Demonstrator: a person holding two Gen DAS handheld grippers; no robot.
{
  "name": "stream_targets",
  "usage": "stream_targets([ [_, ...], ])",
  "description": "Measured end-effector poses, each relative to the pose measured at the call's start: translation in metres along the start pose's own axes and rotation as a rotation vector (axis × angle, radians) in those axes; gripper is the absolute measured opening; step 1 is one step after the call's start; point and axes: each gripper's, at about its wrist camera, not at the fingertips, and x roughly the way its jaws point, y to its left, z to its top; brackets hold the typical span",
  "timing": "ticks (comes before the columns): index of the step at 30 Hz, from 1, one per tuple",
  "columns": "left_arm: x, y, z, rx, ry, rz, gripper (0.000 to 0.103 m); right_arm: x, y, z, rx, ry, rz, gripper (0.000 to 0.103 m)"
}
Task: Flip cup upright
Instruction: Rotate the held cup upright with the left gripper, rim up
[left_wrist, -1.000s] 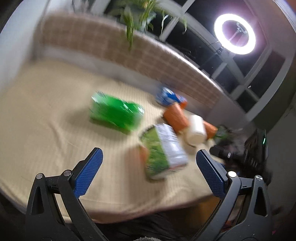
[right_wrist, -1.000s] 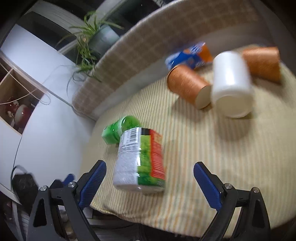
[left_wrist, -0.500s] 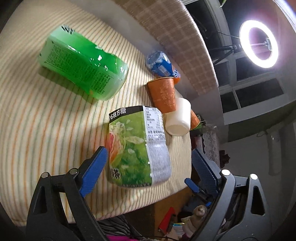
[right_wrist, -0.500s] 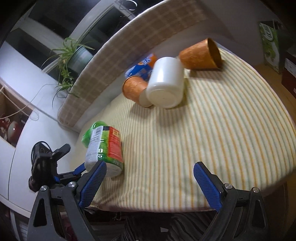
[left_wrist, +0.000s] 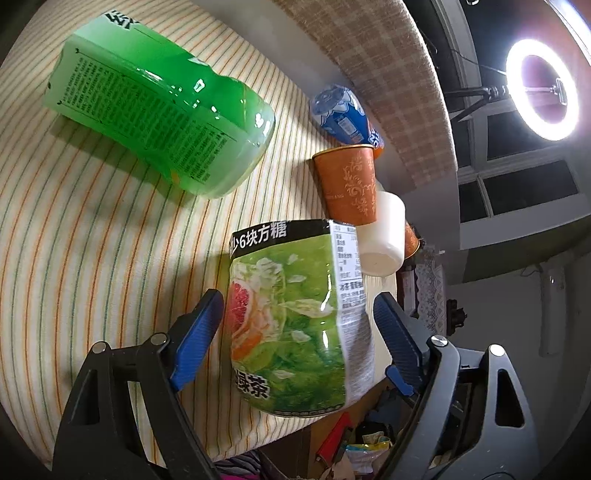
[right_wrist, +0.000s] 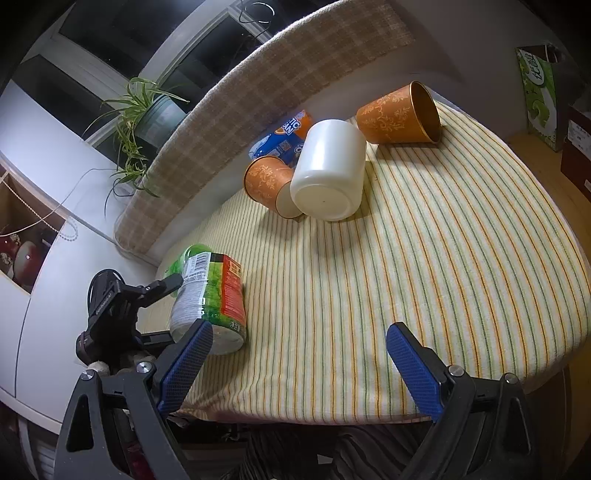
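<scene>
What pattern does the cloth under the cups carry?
Thin orange and green stripes on cream cloth; right wrist view.

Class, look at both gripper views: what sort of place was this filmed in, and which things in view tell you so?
Most likely a room in a home, set up for recording: a striped tablecloth on a table, a potted spider plant by a dark window, and a ring light on a stand.
</scene>
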Motion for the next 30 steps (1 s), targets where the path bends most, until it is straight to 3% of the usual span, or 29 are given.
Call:
stream_targets([
  [12,-0.002,-0.014,-0.006,0.061,-0.031,0.026,0.081,-0.006,-0.009,0.0,0.027,-0.01,-0.009,0.097],
  [19,-0.016,-0.039,-0.018,0.196,-0.114,0.087,0.079,-0.007,-0.009,-0.001,0.024,-0.013,-0.007,0.097],
  [30,-0.016,-0.068,-0.034,0.421,-0.244,0.245,0.079,-0.007,-0.005,-0.002,0.014,-0.017,-0.007,0.097],
])
